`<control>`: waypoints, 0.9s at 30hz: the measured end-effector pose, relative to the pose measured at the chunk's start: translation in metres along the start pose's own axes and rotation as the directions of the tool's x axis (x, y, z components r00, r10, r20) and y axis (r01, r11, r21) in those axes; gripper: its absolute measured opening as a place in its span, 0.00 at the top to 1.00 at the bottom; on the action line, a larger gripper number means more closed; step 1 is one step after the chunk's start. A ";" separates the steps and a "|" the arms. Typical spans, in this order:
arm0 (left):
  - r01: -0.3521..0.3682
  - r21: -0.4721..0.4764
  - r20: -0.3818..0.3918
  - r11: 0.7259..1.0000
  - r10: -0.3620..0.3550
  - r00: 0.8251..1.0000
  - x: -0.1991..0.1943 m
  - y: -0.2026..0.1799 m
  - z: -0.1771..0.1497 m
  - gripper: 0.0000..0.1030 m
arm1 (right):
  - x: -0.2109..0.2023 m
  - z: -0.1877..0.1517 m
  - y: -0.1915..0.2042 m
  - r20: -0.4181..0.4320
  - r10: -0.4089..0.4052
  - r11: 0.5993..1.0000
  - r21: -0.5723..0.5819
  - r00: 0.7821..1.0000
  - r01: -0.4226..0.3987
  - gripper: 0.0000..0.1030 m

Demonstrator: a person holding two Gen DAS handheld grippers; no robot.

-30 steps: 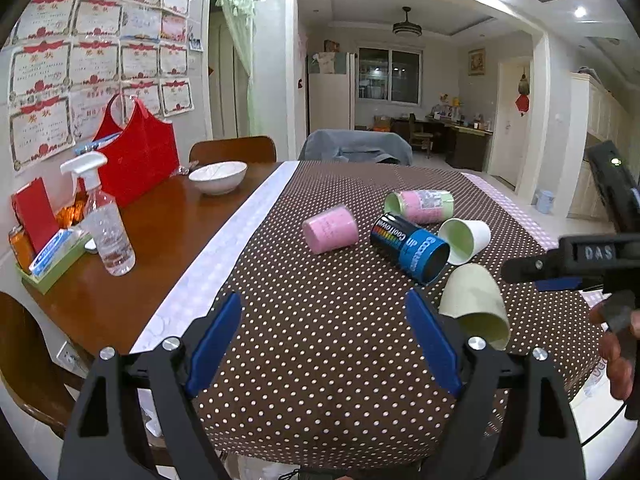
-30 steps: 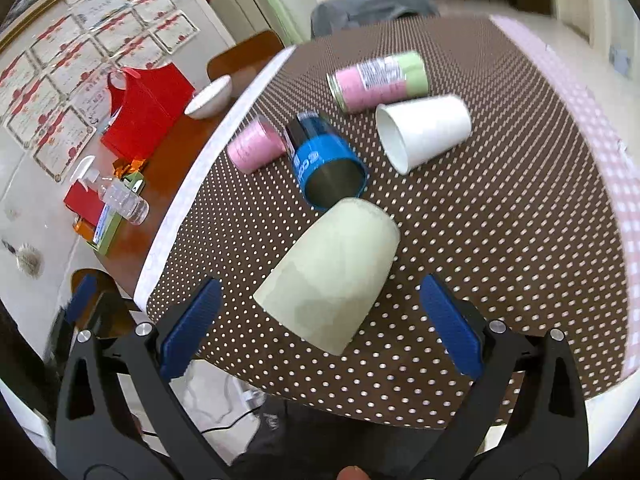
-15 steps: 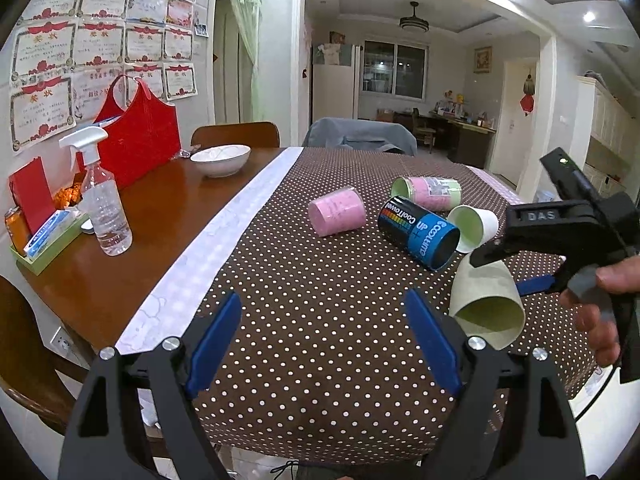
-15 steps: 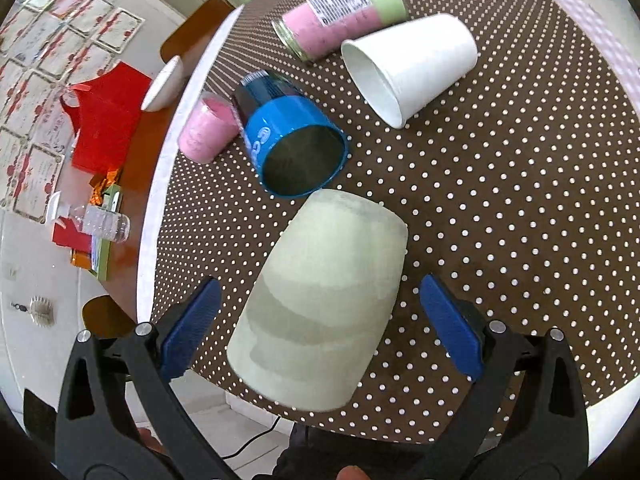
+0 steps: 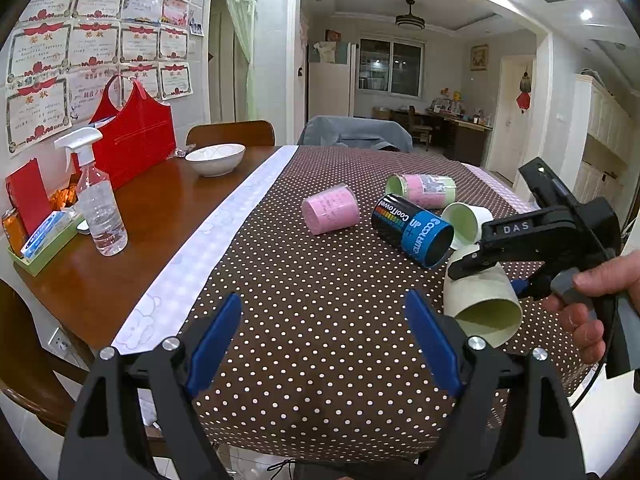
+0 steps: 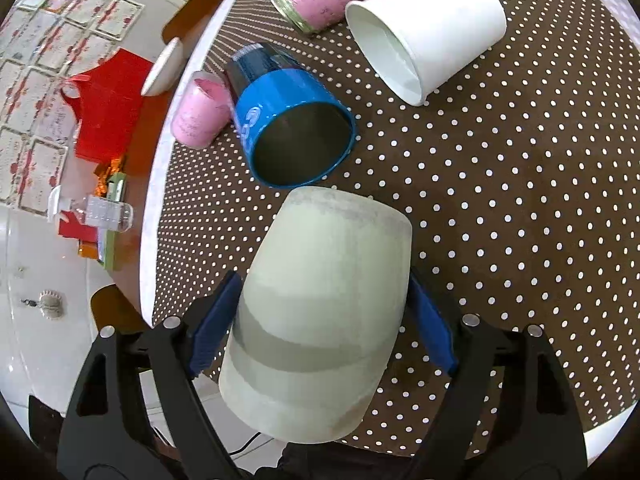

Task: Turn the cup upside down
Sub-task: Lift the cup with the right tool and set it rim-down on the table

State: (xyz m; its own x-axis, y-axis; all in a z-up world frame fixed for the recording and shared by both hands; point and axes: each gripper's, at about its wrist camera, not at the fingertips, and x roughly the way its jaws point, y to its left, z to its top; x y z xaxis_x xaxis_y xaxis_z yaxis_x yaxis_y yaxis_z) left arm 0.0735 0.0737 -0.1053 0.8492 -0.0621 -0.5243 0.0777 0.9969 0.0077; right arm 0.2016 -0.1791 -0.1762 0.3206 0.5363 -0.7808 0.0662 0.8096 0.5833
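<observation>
The pale green cup (image 6: 320, 308) lies on its side near the front right corner of the bench (image 5: 320, 320), its mouth toward the front edge and its closed bottom pointing at the blue can (image 6: 292, 132) just behind it. The right tongs (image 6: 320, 320) straddle the cup's middle, one blue pad against each flank; they look closed on it, though how firm the squeeze is cannot be judged. The left tongs (image 5: 324, 340) hang released over the front edge, gripping nothing.

To do the flip well, the grip should be snug but gentle, since a thin-walled cup likely buckles under a hard pinch. Lifting it clear of the dotted cloth (image 5: 304, 280) first seems wise, then rolling the wrist until the mouth faces straight down. The turn needs room: the blue can and the white cup (image 6: 428, 32) lie close behind, so drawing toward the front edge avoids knocking them. Setting the rim down flat, then letting go, should leave it steady.
</observation>
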 end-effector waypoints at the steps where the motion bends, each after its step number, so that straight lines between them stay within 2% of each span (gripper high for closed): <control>1: -0.001 0.002 0.001 1.000 0.001 1.000 -0.001 -0.001 0.000 0.20 | -0.003 -0.002 0.000 0.014 0.016 1.000 -0.005 1.000 -0.016 0.23; 5: 0.003 0.013 0.004 1.000 -0.003 1.000 -0.004 -0.008 0.001 0.20 | -0.024 -0.010 0.005 0.102 0.065 0.997 -0.053 0.993 -0.060 0.23; 8: 0.004 0.017 0.008 1.000 -0.004 1.000 -0.006 -0.014 0.003 0.20 | -0.040 -0.018 0.010 0.175 0.075 0.994 -0.098 0.982 -0.058 0.23; 12: 0.004 0.012 0.016 1.000 -0.004 1.000 -0.010 -0.017 0.005 0.20 | -0.062 -0.030 0.013 0.310 0.087 0.986 -0.164 0.947 -0.036 0.23; 13: 0.007 0.005 0.020 1.000 -0.007 1.000 -0.011 -0.017 0.006 0.20 | -0.067 -0.032 0.016 0.349 0.087 0.983 -0.183 0.933 -0.024 0.23; 15: 0.018 -0.006 0.022 1.000 -0.018 1.000 -0.012 -0.018 0.007 0.20 | -0.077 -0.042 0.020 0.453 0.082 0.973 -0.228 0.888 0.026 0.23; 16: 0.021 -0.010 0.022 1.000 -0.021 1.000 -0.012 -0.018 0.008 0.20 | -0.077 -0.043 0.024 0.483 0.078 0.969 -0.241 0.872 0.047 0.23; 18: 0.029 -0.021 0.028 0.999 -0.028 0.999 -0.014 -0.020 0.010 0.20 | -0.081 -0.054 0.029 0.583 0.058 0.952 -0.277 0.811 0.131 0.23; 22: 0.030 -0.036 0.031 0.999 -0.029 0.999 -0.016 -0.022 0.011 0.20 | -0.073 -0.068 0.037 0.708 -0.004 0.908 -0.293 0.706 0.299 0.25; 24: 0.027 -0.041 0.031 0.999 -0.026 0.999 -0.016 -0.023 0.011 0.20 | -0.065 -0.070 0.038 0.737 -0.038 0.884 -0.290 0.674 0.367 0.28; 25: 0.027 -0.043 0.031 0.999 -0.025 0.999 -0.016 -0.023 0.011 0.20 | -0.060 -0.070 0.039 0.741 -0.053 0.874 -0.289 0.669 0.390 0.29; 27: 0.026 -0.045 0.027 0.999 -0.025 0.999 -0.015 -0.025 0.011 0.20 | -0.048 -0.064 0.036 0.728 -0.072 0.872 -0.285 0.682 0.397 0.30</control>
State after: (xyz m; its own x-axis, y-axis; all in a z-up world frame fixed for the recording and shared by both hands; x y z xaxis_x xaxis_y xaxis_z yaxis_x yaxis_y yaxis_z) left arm 0.0640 0.0496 -0.0883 0.8607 -0.0885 -0.5013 0.0765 0.9961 -0.0444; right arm 0.1279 -0.1601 -0.1323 0.9018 0.1335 -0.4111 -0.0846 0.9872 0.1350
